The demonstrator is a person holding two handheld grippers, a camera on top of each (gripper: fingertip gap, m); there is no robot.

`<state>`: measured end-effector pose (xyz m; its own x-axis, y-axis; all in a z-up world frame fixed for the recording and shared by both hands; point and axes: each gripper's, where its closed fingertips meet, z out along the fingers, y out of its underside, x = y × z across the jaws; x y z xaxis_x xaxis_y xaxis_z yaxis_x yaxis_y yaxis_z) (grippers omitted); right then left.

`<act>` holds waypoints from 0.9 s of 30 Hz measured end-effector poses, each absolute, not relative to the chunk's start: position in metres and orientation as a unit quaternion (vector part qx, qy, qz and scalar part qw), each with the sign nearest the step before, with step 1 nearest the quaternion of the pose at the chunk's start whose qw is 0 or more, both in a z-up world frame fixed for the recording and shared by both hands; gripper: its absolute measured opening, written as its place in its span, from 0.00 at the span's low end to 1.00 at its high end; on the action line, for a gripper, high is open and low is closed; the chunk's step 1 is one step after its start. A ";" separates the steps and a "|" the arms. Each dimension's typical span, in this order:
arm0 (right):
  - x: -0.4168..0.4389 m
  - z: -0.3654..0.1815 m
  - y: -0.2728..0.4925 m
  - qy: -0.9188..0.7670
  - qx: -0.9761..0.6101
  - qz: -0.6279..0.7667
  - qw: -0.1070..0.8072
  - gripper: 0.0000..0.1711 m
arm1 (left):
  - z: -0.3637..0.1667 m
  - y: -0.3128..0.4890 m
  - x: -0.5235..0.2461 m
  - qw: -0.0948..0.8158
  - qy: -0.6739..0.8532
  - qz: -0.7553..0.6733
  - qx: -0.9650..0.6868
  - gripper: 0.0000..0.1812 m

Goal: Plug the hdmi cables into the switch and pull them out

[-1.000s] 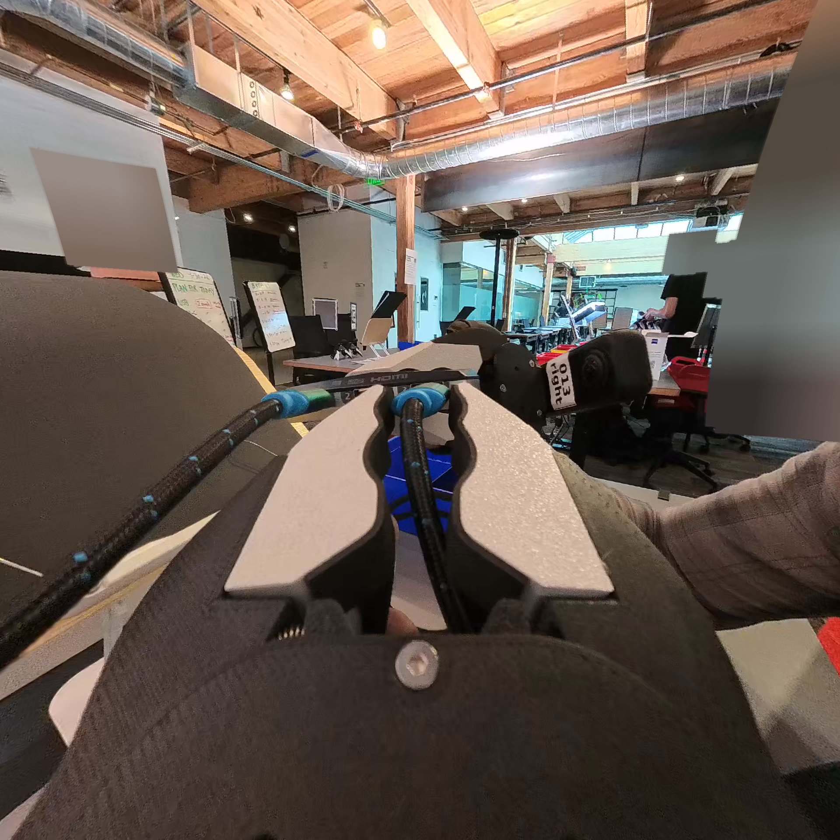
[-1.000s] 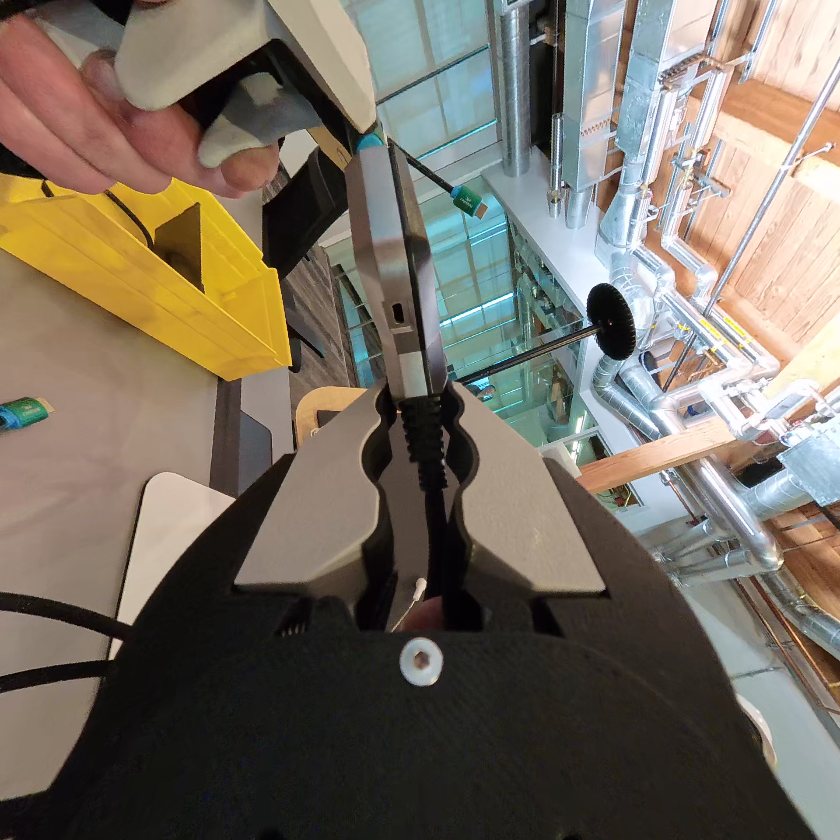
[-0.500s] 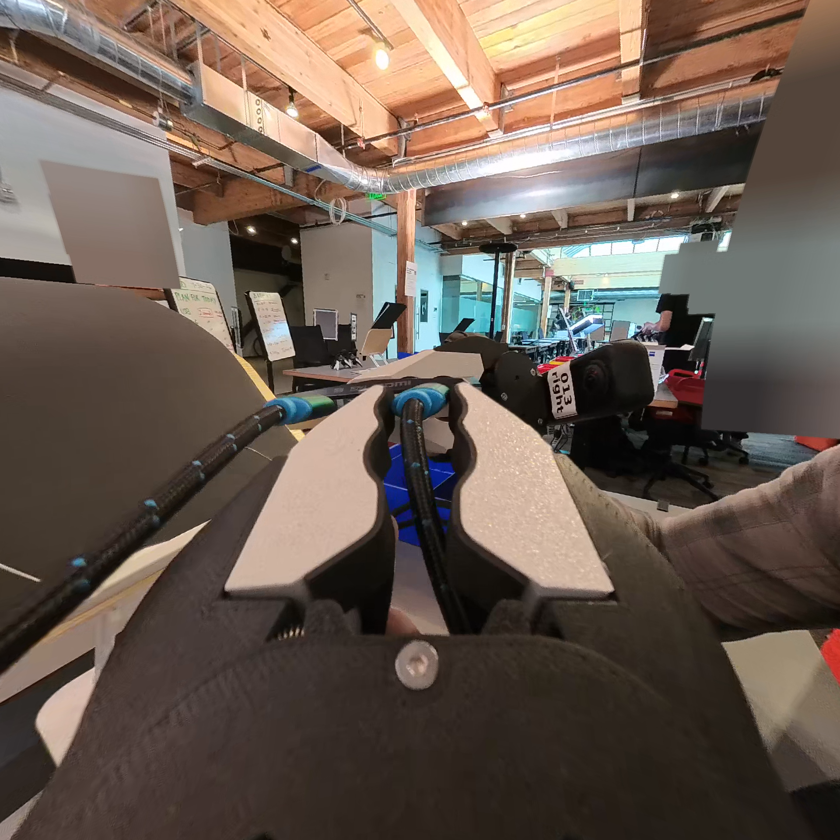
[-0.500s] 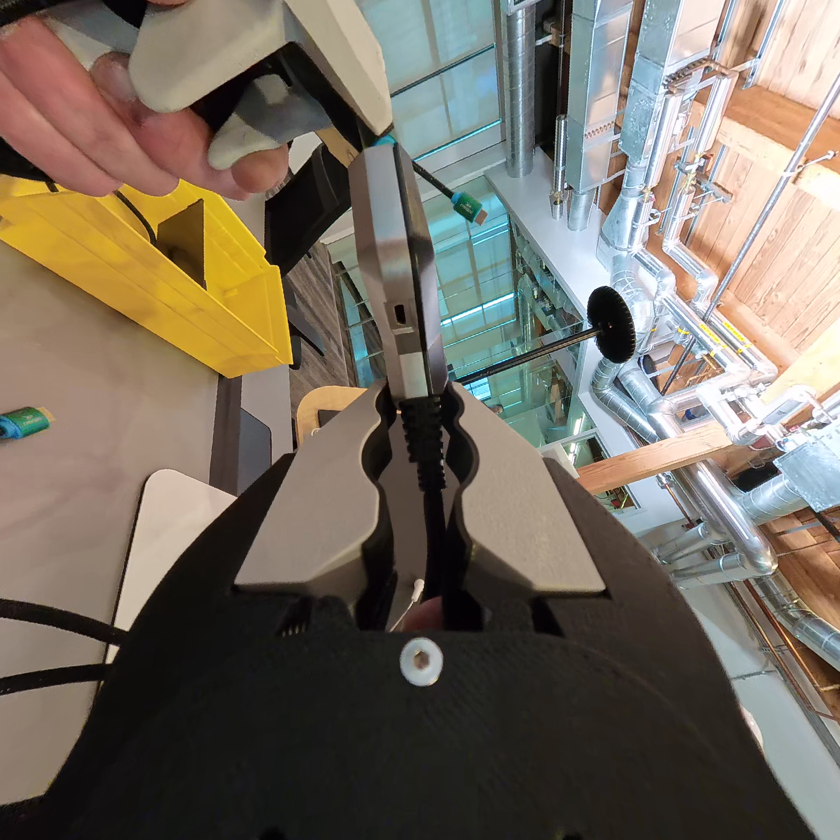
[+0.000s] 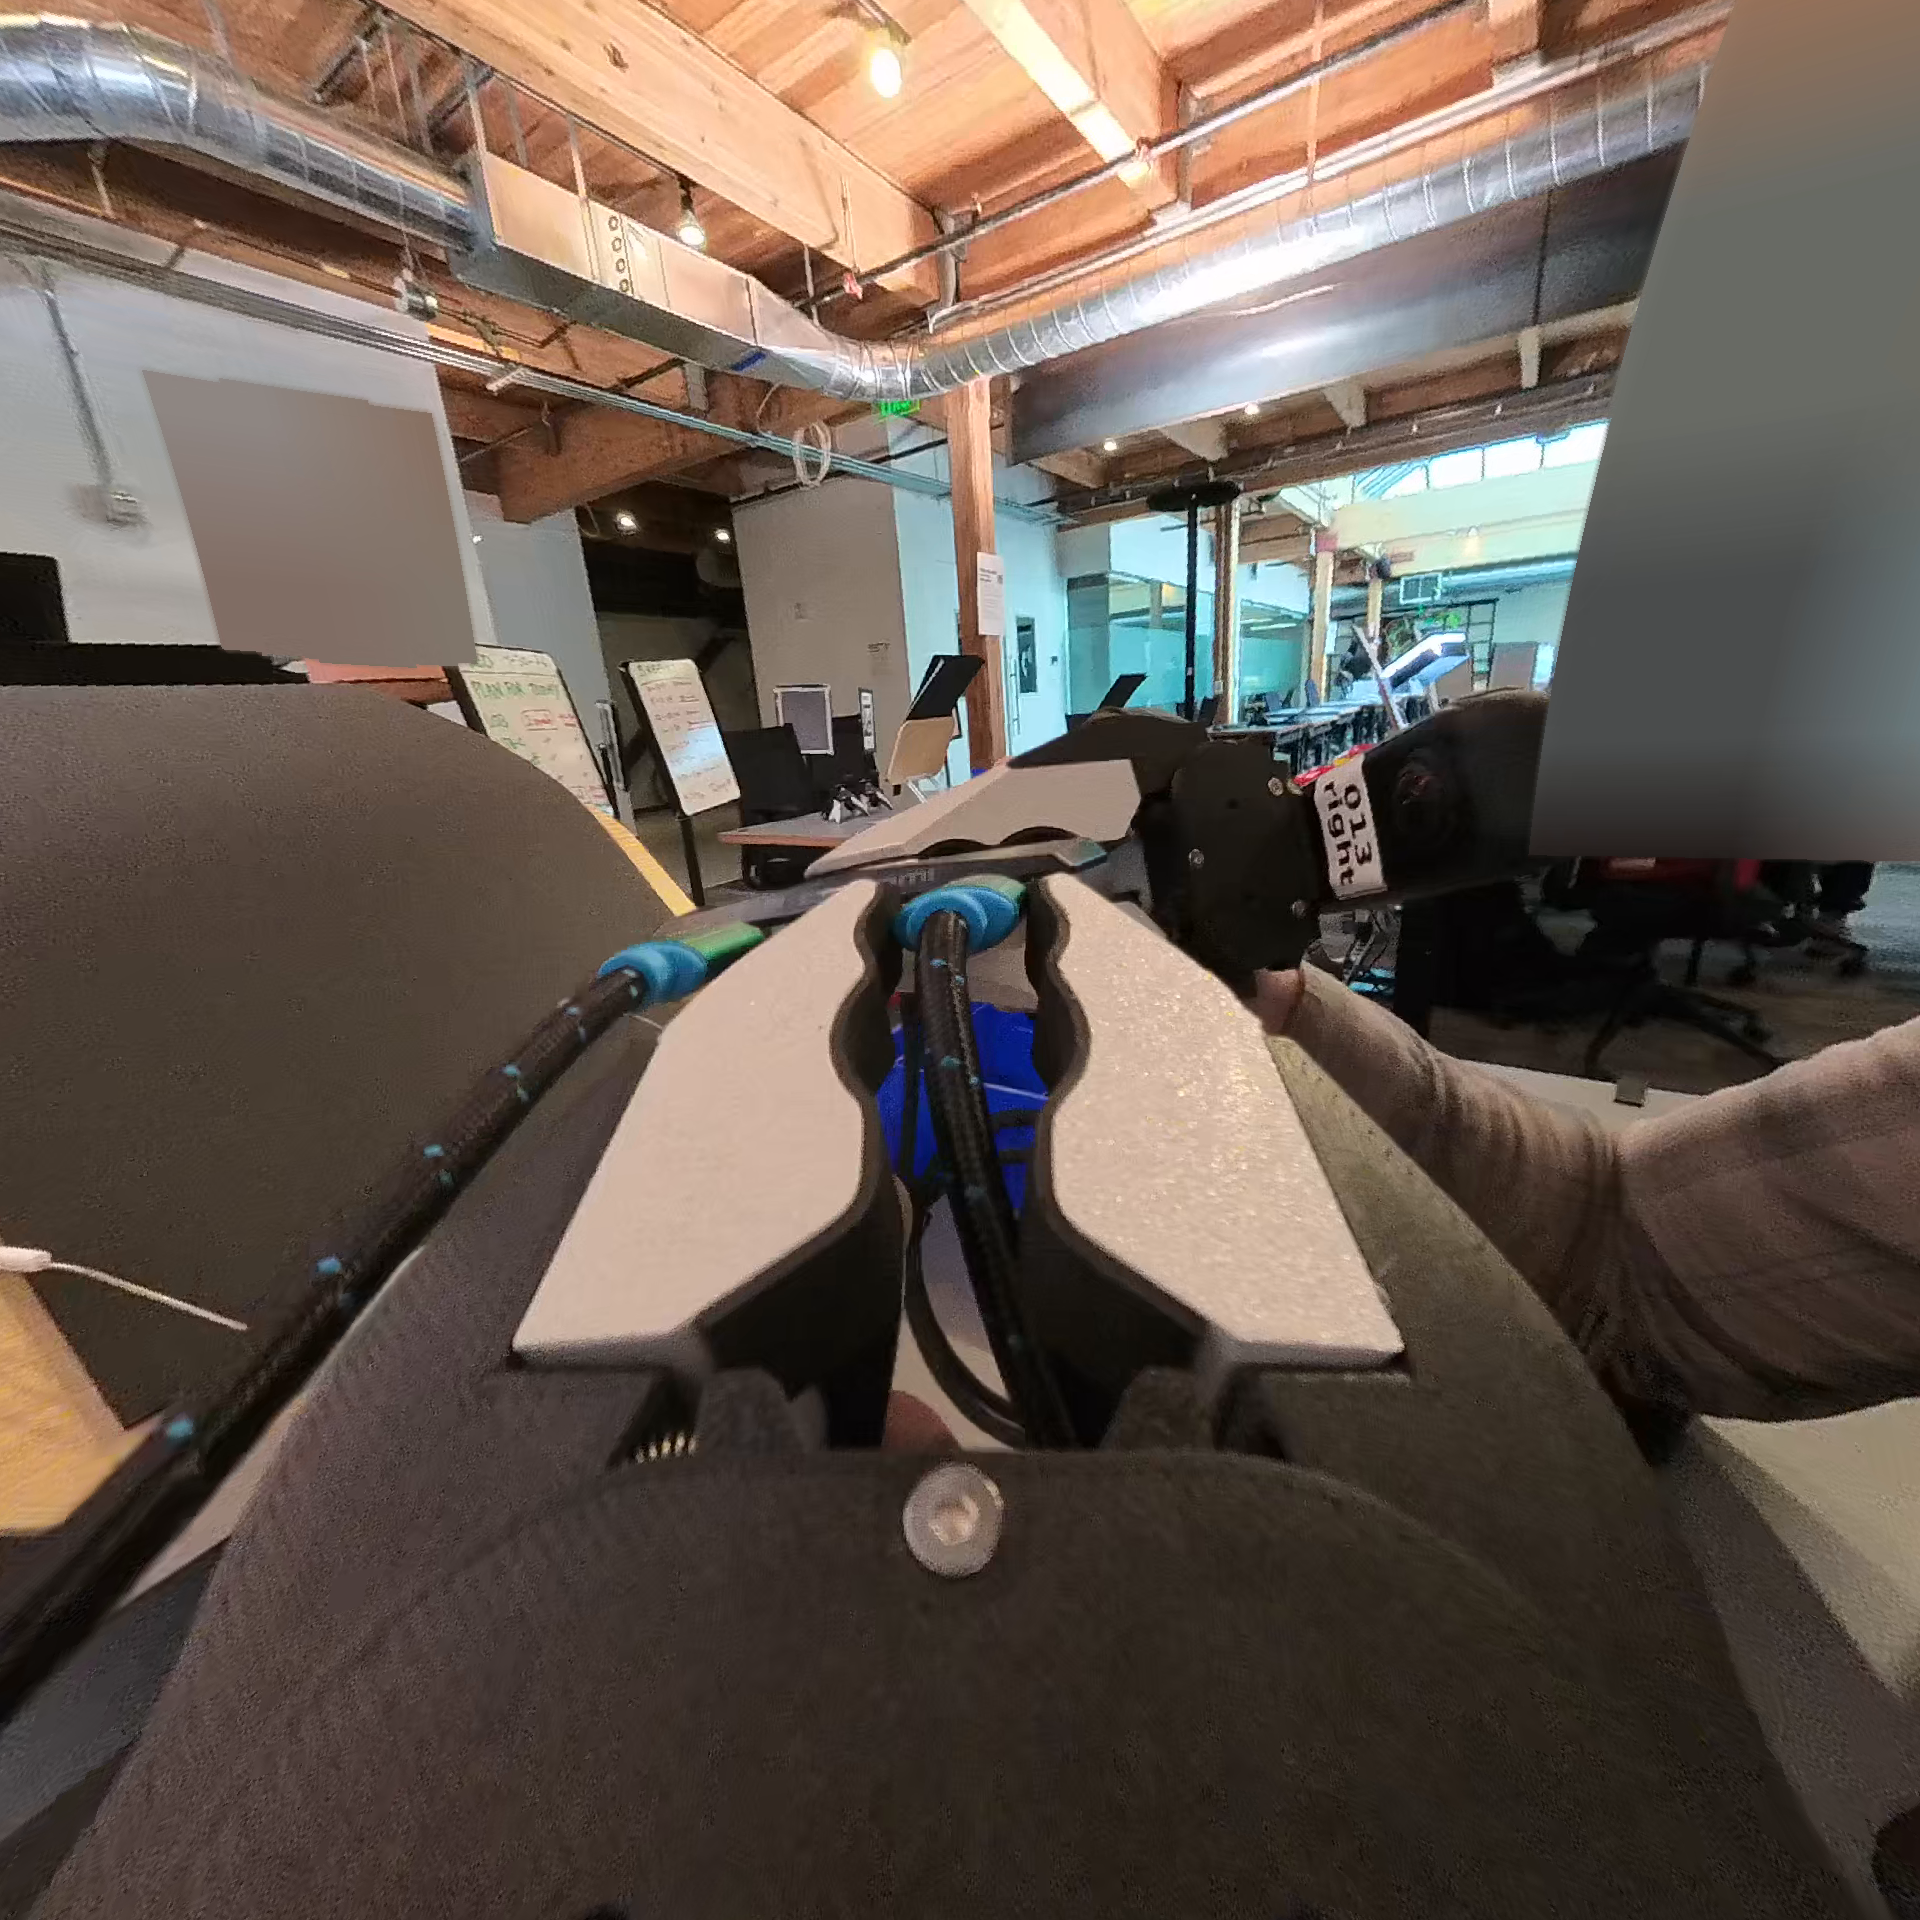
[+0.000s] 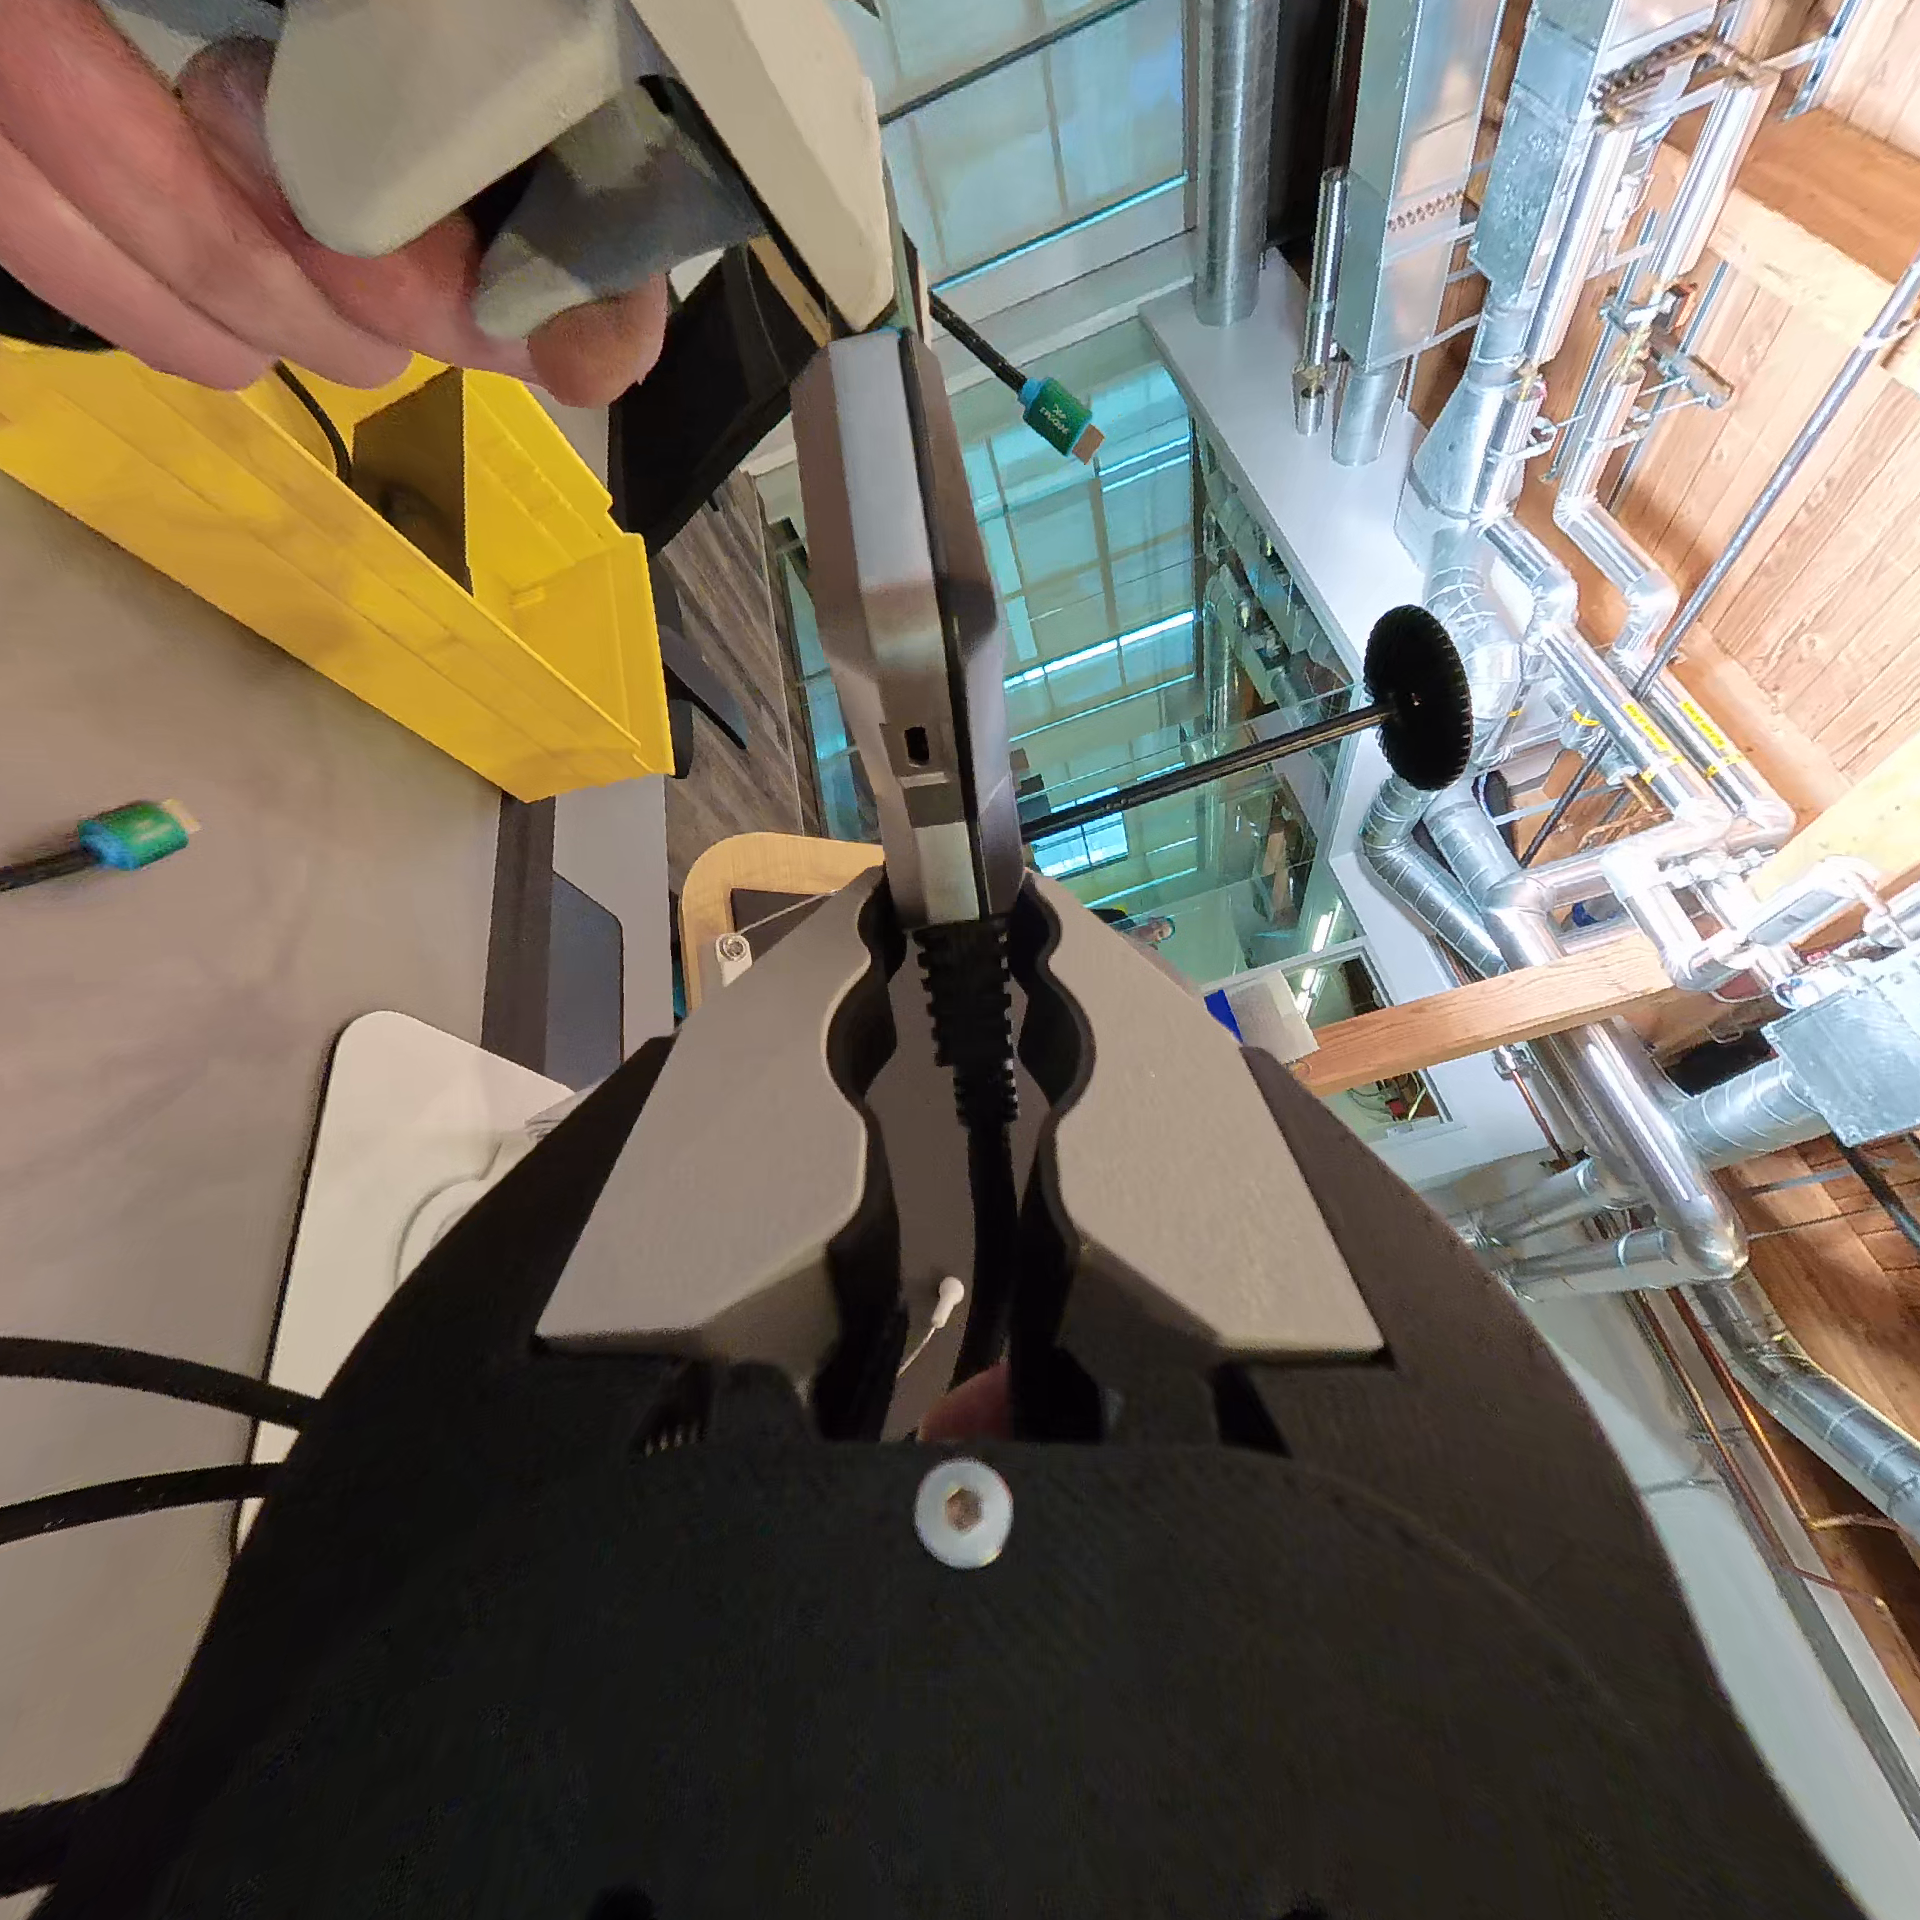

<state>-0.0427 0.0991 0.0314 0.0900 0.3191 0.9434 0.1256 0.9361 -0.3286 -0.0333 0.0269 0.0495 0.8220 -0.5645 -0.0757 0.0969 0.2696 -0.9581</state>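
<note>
The switch [image 6: 894,623] is a flat dark grey box held in the air; it shows edge-on in the left wrist view [image 5: 966,862]. My right gripper [image 6: 951,904] is shut on its near end, where a black ribbed lead leaves it. My left gripper [image 5: 956,904] is shut on a blue-green HDMI plug [image 5: 961,914] that meets the switch's opposite end; how deep it sits is hidden. A second HDMI plug [image 6: 1055,416] hangs free beside the switch, also in the left wrist view [image 5: 717,945]. A third plug [image 6: 135,831] lies on the table.
A yellow bin [image 6: 416,582] stands on the grey table [image 6: 208,987] under the left gripper. A white pad [image 6: 416,1143] and black cables lie nearer. A person's sleeve [image 5: 1662,1195] reaches in from the right. A blue object [image 5: 914,1112] lies below the left fingers. Spacing between my two grippers at the tips: around 8 centimeters.
Both grippers have shifted a little with the switch between them; the right gripper now sits farther right in the left wrist view. Both grips are unchanged.
</note>
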 end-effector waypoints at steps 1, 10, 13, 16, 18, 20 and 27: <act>-0.043 0.031 0.099 -0.673 -0.165 0.068 0.717 0.10 | 0.049 0.027 -0.033 0.765 0.210 -0.220 -0.567 0.13; -0.044 0.027 0.105 -0.682 -0.186 0.021 0.707 0.09 | 0.044 0.030 -0.031 0.771 0.215 -0.199 -0.566 0.13; -0.044 0.027 0.106 -0.682 -0.196 0.006 0.705 0.09 | 0.043 0.031 -0.031 0.774 0.212 -0.189 -0.566 0.13; -0.046 0.024 0.109 -0.683 -0.206 -0.011 0.701 0.09 | 0.040 0.034 -0.032 0.775 0.204 -0.176 -0.571 0.13; -0.048 0.022 0.112 -0.683 -0.214 -0.022 0.699 0.09 | 0.038 0.036 -0.032 0.774 0.203 -0.166 -0.576 0.13; -0.049 0.022 0.112 -0.681 -0.221 -0.028 0.697 0.09 | 0.037 0.037 -0.032 0.777 0.203 -0.161 -0.574 0.13; -0.050 0.016 0.118 -0.686 -0.237 -0.048 0.686 0.08 | 0.033 0.041 -0.033 0.777 0.191 -0.161 -0.578 0.13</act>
